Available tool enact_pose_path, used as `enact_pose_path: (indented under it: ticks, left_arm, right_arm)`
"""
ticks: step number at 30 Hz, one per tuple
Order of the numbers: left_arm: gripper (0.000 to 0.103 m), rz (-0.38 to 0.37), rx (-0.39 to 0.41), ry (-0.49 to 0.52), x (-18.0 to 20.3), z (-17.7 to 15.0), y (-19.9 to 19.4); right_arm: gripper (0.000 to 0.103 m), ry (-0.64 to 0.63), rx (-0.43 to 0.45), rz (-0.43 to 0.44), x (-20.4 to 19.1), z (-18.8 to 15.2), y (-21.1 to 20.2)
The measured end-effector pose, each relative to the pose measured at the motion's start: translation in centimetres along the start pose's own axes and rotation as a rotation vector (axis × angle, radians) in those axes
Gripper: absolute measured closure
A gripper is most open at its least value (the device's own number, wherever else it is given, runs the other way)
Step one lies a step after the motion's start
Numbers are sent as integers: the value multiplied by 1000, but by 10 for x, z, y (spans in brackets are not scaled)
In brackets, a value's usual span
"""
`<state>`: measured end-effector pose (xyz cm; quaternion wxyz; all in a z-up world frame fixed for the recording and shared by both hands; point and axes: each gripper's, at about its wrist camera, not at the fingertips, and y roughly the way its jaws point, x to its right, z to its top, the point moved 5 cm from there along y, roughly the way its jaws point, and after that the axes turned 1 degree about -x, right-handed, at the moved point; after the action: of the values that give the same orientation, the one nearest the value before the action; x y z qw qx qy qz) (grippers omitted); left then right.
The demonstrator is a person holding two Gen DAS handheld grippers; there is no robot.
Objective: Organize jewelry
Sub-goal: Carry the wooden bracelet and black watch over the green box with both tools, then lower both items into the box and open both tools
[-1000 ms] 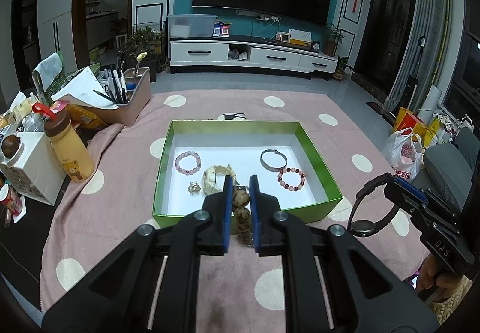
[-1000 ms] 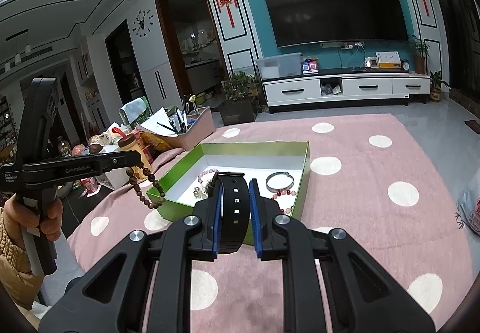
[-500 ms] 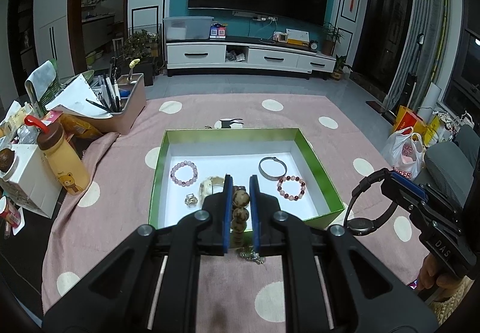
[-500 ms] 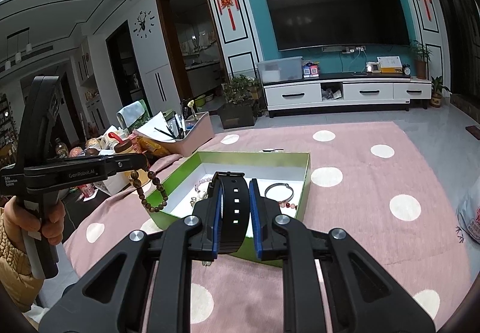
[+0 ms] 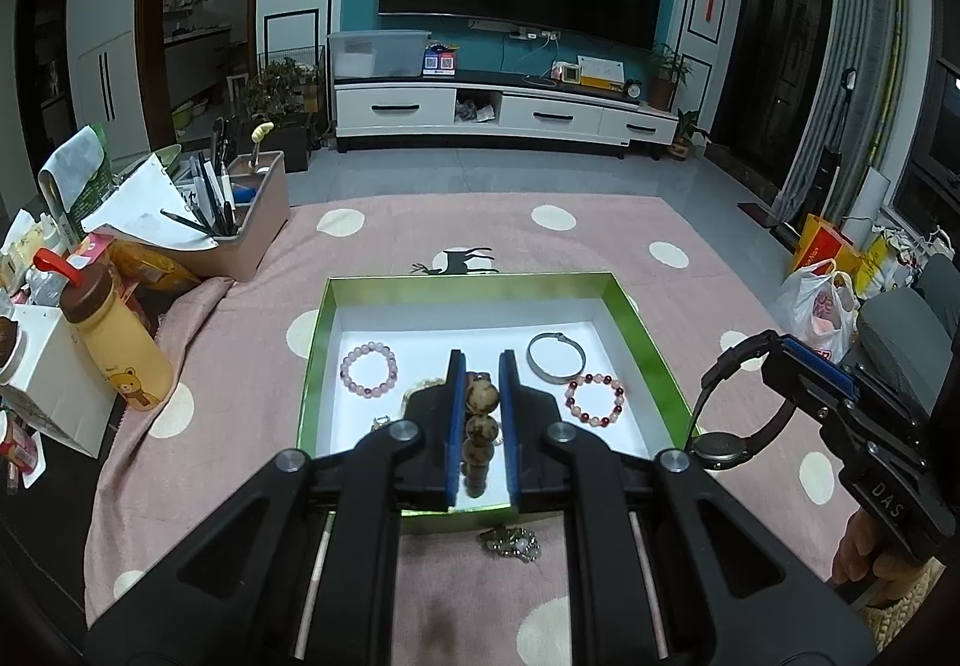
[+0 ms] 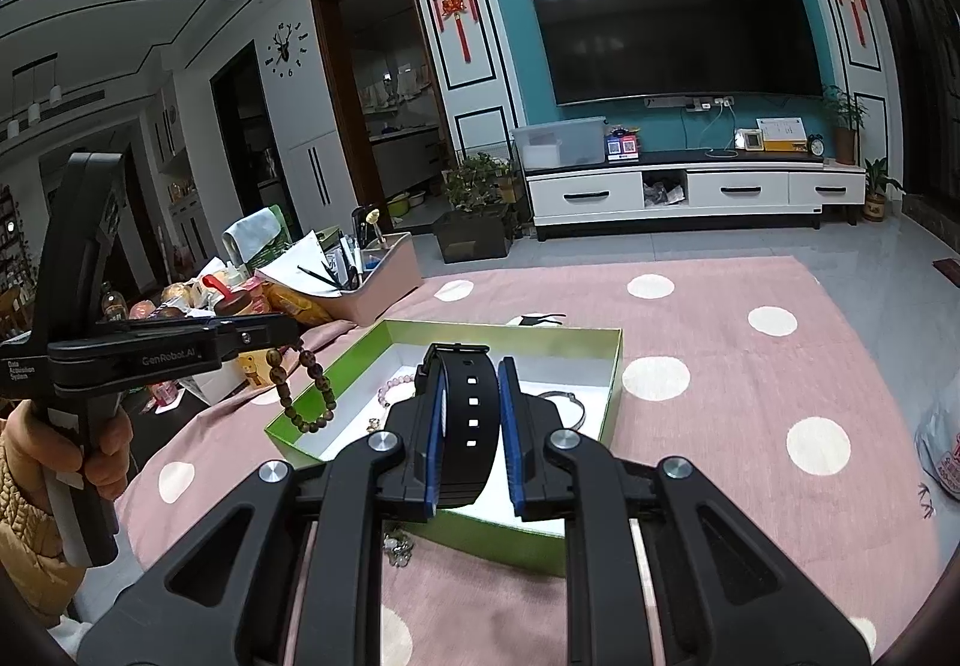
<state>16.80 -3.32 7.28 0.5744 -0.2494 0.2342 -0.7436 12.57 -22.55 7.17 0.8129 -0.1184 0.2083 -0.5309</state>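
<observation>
Brown wooden bead bracelet (image 5: 480,429) clamped in left gripper (image 5: 480,420), held above near edge of green cardboard box (image 5: 651,348). Black rubber-strap watch (image 6: 468,414) pinched in right gripper (image 6: 469,426), over box's near right corner. Step judged: carrying to box. Next: lowering onto bare white floor, jaws released.

Box (image 5: 648,360) sits mid-frame on the rug (image 5: 252,384). Inside: bead bracelet (image 5: 368,367) left, bangle (image 5: 555,357) upper right, second bead bracelet (image 5: 594,398) just below it. Small trinket (image 5: 510,541) on rug before box's near wall. Bottle (image 5: 117,342) far left.
</observation>
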Motion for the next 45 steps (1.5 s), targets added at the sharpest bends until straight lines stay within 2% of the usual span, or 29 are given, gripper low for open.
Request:
enact_pose_path:
  ticks: [12,19,27,45]
  left_arm:
    - [92,8,-30,-17,-10,24,37]
    - [92,-4,-75,-30,-9,35,70]
    - [92,15,-101,-34,-13,44,105]
    - [92,51,-218,-6,-18,21,156]
  right_arm:
    - [86,13,-27,-12,15,15,27]
    - [86,18,-73,-23,17,9,52]
    - [86,16,-144,-23,11,-6,85]
    - [86,29,-291,-50,12,-33,132]
